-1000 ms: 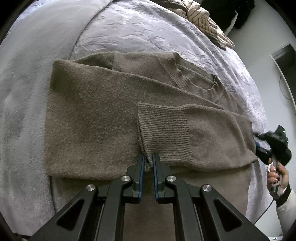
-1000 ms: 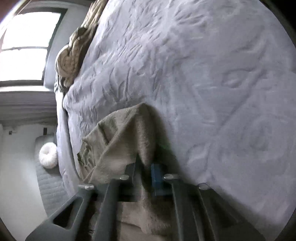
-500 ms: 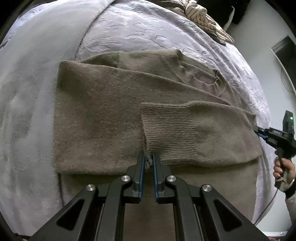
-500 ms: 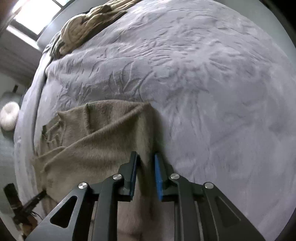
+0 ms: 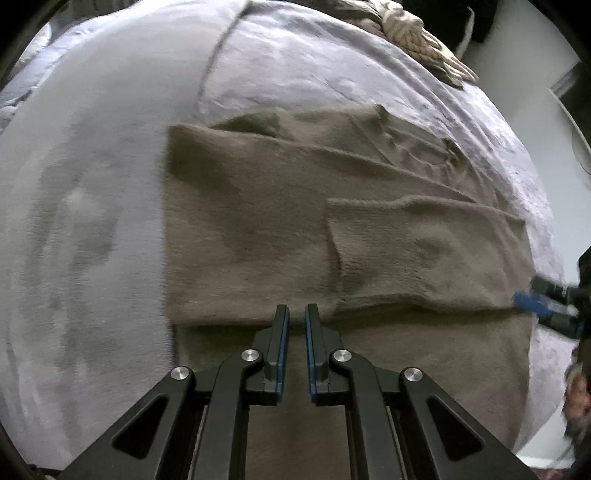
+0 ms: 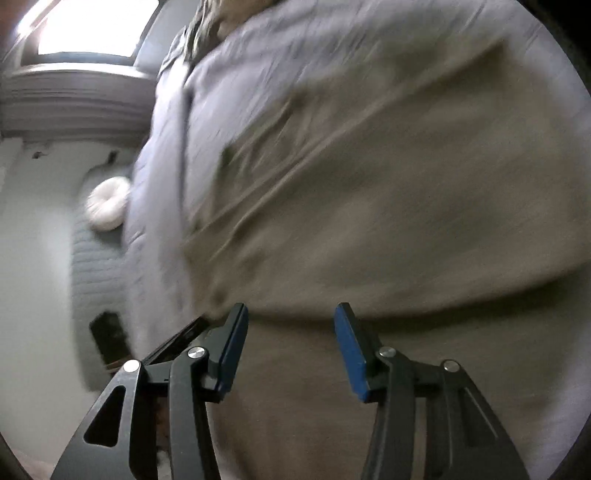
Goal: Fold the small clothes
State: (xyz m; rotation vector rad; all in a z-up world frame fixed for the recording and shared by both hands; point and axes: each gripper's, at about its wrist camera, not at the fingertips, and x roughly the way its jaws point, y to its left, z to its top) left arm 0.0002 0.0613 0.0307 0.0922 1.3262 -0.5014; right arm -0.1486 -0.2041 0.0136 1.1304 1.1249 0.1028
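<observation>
Here the left gripper (image 5: 296,312) points steeply down with its jaws drawn almost together; only a thin slit shows between the blue pads, and nothing is visible in it, so it has hold of nothing. Its tips hover just at the near edge of the folded-over panel of the brown sweater (image 5: 258,236). The sweater lies flat on the grey bedspread (image 5: 85,206), both sleeves folded across the body; the ribbed cuff (image 5: 369,243) of the upper sleeve lies right of centre, just beyond the left gripper's tips, and the neckline sits at the far right.

The right gripper (image 6: 291,317) has just been opening, and its jaws now stand well apart with only air between them, over the sweater's near part. In the left wrist view the right gripper appears at the right edge, its blue pads beside the sweater's right side, with a person's hand (image 5: 578,398) below it.

Farther off, a striped beige garment (image 5: 417,33) lies bunched at the far end of the bed. A white round cushion (image 6: 107,208) rests on the floor by the bed, beneath a bright window (image 6: 92,26).
</observation>
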